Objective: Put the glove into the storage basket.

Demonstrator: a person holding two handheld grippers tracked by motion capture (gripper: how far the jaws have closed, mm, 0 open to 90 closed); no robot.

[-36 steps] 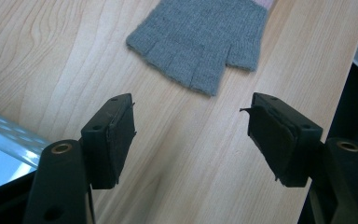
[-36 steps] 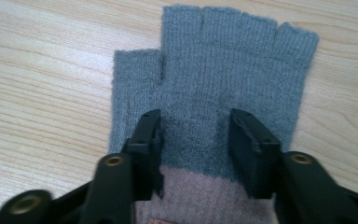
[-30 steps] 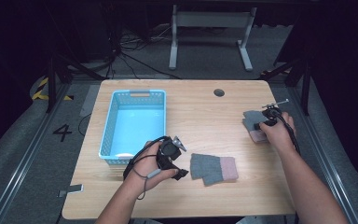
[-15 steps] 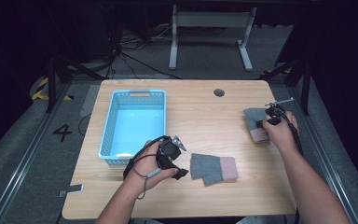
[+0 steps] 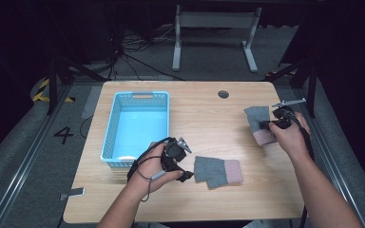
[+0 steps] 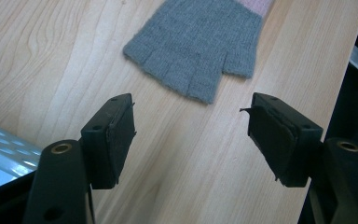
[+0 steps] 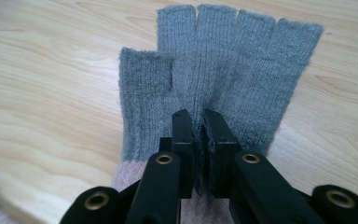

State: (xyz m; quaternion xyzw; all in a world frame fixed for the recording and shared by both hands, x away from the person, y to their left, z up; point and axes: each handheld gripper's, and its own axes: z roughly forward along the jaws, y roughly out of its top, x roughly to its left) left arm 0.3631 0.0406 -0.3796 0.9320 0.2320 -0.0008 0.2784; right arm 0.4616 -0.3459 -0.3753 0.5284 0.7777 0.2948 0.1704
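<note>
Two grey fingerless gloves with pink cuffs lie on the wooden table. One glove (image 5: 217,171) (image 6: 200,46) lies flat near the front middle. My left gripper (image 5: 186,160) (image 6: 191,126) sits just left of it, open, with bare wood between its pads. The other glove (image 5: 258,119) (image 7: 223,74) lies at the right edge. My right gripper (image 5: 269,125) (image 7: 199,122) is shut on a raised fold of its palm, just above the pink cuff.
A light blue plastic basket (image 5: 108,137) (image 6: 0,149) stands at the left, close behind my left hand. A round cable hole (image 5: 223,94) sits near the table's far edge. The right glove is close to the table's right edge.
The right hand has shifted very slightly at the right glove. The left hand and the front glove have not moved.
</note>
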